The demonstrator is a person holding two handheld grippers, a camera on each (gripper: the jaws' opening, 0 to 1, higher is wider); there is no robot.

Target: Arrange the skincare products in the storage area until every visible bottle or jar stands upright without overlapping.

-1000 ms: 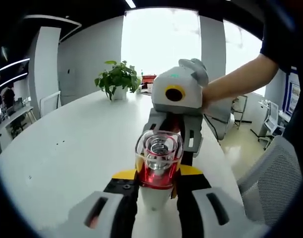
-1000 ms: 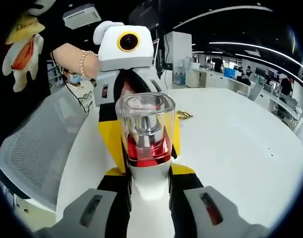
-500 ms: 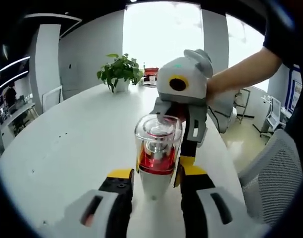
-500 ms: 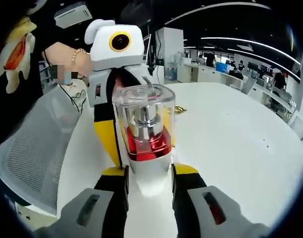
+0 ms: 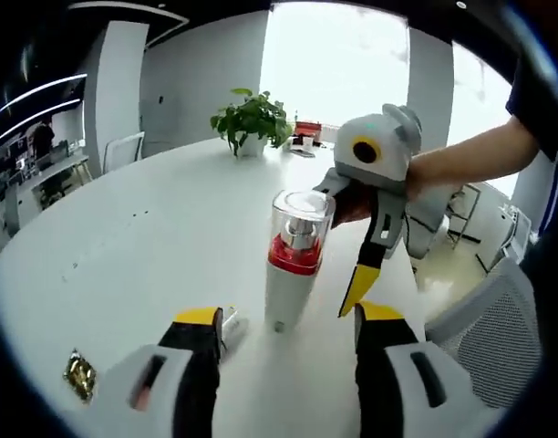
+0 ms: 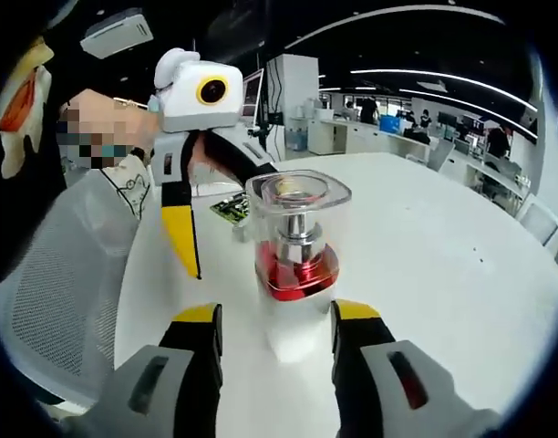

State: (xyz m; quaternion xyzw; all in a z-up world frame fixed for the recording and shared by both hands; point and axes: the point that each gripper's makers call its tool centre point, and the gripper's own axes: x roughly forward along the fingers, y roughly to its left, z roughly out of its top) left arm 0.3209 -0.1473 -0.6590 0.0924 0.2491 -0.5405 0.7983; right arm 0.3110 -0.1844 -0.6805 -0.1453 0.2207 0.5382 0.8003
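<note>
A skincare bottle (image 5: pixel 293 265) with a white body, a red collar and a clear square cap stands on the white table (image 5: pixel 133 265), free of both grippers. My left gripper (image 5: pixel 288 316) is open just short of the bottle's base, one jaw on each side. My right gripper (image 6: pixel 277 312) is open too, its jaws flanking the same bottle (image 6: pixel 295 251) with gaps on both sides. The right gripper (image 5: pixel 361 269) faces me from behind the bottle, held by a hand. In the right gripper view the left gripper (image 6: pixel 215 228) stands at the bottle's left.
A small gold object (image 5: pixel 78 376) lies on the table near my left jaw, and a small white piece (image 5: pixel 232 321) lies beside it. A potted plant (image 5: pixel 252 119) stands at the table's far end. Mesh chairs (image 5: pixel 498 310) (image 6: pixel 51 292) line the table's edge.
Both grippers have opened and drawn back from the bottle, which was held between them. It now stands on the table by itself.
</note>
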